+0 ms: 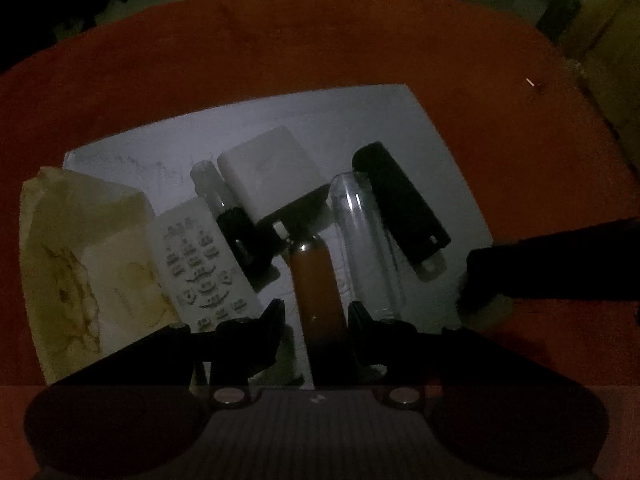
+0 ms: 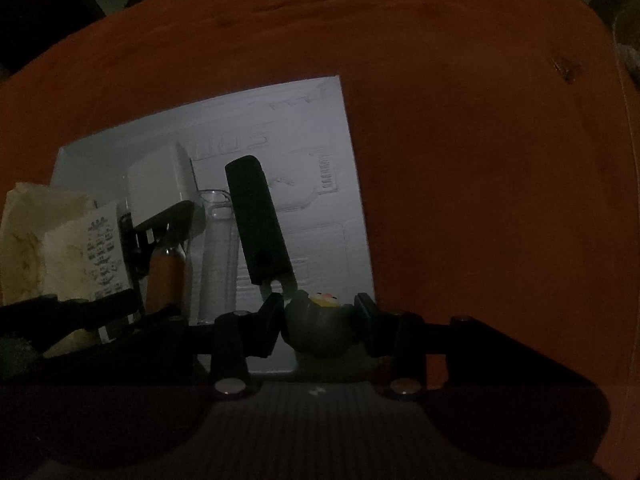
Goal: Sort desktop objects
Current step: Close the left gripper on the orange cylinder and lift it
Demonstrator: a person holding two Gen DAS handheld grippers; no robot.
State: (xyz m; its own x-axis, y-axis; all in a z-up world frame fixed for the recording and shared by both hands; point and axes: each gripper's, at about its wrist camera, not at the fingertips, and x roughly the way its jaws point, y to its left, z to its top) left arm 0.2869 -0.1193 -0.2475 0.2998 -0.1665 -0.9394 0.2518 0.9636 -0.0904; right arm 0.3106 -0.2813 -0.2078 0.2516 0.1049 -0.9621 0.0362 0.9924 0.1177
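In the dim left wrist view my left gripper point(image 1: 316, 314) is shut on an orange-brown bottle point(image 1: 316, 280) that lies on the white tray point(image 1: 360, 120). Beside it on the tray lie a white remote point(image 1: 200, 264), a white charger block point(image 1: 268, 172), a clear tube point(image 1: 364, 240) and a black case with a white end point(image 1: 400, 204). In the right wrist view my right gripper point(image 2: 319, 307) is shut on a dark round toy point(image 2: 316, 328) with a pale face, at the tray's near right corner point(image 2: 360, 240). The same bottle point(image 2: 164, 276) shows at the left.
A crumpled beige paper box point(image 1: 80, 260) stands left of the tray. The table wears a red-orange cloth point(image 1: 280, 48) with bare cloth behind and to the right. A small pin point(image 1: 536, 86) lies at the far right. The right gripper's dark body point(image 1: 560, 264) reaches in from the right.
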